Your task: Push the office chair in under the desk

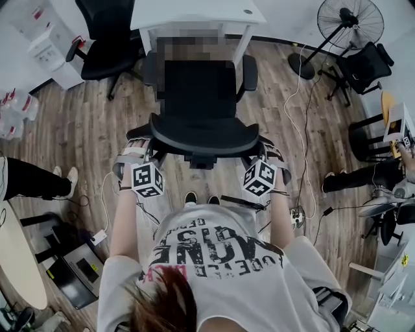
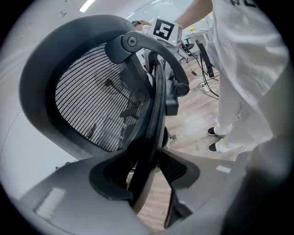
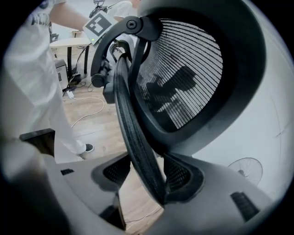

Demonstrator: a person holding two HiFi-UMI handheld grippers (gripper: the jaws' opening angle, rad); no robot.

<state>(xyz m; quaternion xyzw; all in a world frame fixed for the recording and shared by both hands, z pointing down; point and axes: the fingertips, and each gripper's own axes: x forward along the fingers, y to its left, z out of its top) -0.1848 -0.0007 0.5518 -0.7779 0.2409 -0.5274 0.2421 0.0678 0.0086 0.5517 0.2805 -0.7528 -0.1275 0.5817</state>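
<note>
A black mesh office chair [image 1: 198,97] is seen on the wood-plank floor [image 1: 84,123], facing a white rectangular desk [image 1: 194,16]. The seat front is placed close to the desk's near edge. Most of the chair is out in front of the desk, not pushed under. The armrests are seen between the desk legs' line and the backrest.

The left gripper [image 1: 146,150] is set at the left edge of the curved backrest and the right gripper [image 1: 262,152] at the right edge. Both are held by a person in a white printed T-shirt [image 1: 214,259] who stands right behind the chair.

In the left gripper view, the left gripper [image 2: 144,172] is clenched on the dark backrest rim, which is taken between the two pads. In the right gripper view, the right gripper [image 3: 149,176] is clamped on the opposite rim the same way, with the mesh panel seen above.

A second black office chair [image 1: 107,39] is parked left of the desk. A black standing fan [image 1: 350,23] is seen at upper right. A white power strip [image 1: 298,217] with cables is laid on the floor right of the person.
</note>
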